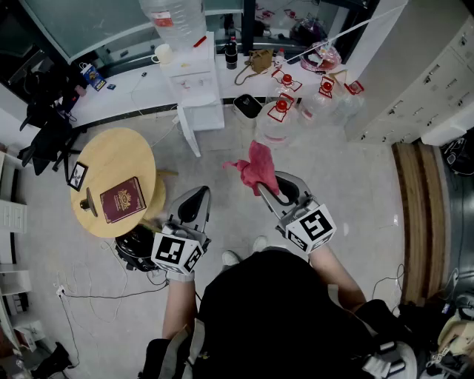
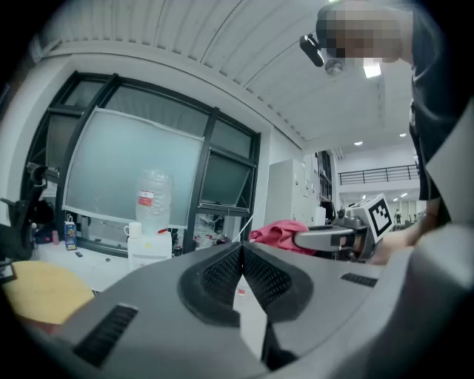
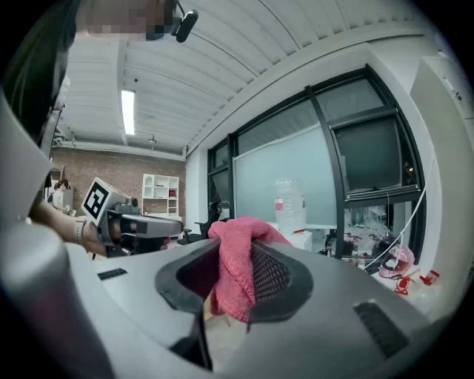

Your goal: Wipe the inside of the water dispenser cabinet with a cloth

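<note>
The white water dispenser stands against the far counter with a clear bottle on top, and its lower cabinet door hangs open. My right gripper is shut on a red-pink cloth, held level well short of the dispenser. In the right gripper view the cloth is bunched between the pads and drapes over them, with the dispenser far ahead. My left gripper is level beside it, shut and empty; its pads meet in the left gripper view.
A round wooden table at the left carries a maroon book and a small frame. Several red-capped water jugs stand on the floor right of the dispenser. A black chair is at far left.
</note>
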`<state>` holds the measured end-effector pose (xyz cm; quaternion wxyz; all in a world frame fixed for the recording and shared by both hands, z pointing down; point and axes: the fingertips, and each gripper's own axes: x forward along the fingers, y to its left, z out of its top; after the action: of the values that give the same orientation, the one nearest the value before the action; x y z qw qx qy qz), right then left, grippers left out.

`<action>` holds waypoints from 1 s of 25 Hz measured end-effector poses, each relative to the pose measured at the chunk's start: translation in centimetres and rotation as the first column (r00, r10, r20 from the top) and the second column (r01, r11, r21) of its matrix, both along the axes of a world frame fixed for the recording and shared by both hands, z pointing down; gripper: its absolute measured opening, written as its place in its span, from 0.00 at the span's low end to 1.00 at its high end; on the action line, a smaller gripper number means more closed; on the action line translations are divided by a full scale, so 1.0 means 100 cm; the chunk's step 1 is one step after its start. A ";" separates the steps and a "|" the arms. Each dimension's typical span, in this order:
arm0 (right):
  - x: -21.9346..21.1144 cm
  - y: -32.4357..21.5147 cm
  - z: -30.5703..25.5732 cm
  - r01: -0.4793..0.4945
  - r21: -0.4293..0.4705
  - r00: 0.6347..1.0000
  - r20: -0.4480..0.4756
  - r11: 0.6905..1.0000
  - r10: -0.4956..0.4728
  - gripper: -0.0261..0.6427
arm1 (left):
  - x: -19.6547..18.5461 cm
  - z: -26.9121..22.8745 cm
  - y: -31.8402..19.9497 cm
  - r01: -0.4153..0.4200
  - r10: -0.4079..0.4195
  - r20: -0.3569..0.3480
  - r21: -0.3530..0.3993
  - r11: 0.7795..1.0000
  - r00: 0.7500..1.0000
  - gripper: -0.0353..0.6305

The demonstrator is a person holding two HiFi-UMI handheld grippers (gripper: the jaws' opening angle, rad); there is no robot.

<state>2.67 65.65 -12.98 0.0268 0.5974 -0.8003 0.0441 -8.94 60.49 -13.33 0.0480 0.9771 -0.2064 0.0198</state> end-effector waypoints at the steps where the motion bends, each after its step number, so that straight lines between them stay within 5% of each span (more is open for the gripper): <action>1: 0.003 -0.001 0.000 0.002 0.001 1.000 -0.001 1.000 -0.002 0.20 | 0.003 0.001 -0.001 0.004 -0.004 0.008 0.005 1.000 1.000 0.06; 16: 0.070 -0.008 0.011 -0.009 0.005 0.997 0.081 1.000 0.008 0.20 | 0.060 0.025 -0.007 0.028 -0.031 0.124 0.030 0.999 0.992 0.06; 25: 0.096 -0.065 0.040 -0.015 -0.056 0.996 0.085 0.998 0.020 0.20 | 0.077 0.051 -0.063 0.052 -0.049 0.130 -0.016 0.999 0.990 0.06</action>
<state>12.32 59.19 -9.03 0.0084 0.6011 -0.7939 0.0920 -1.28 54.17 -8.18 0.0443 0.9677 -0.2337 0.0838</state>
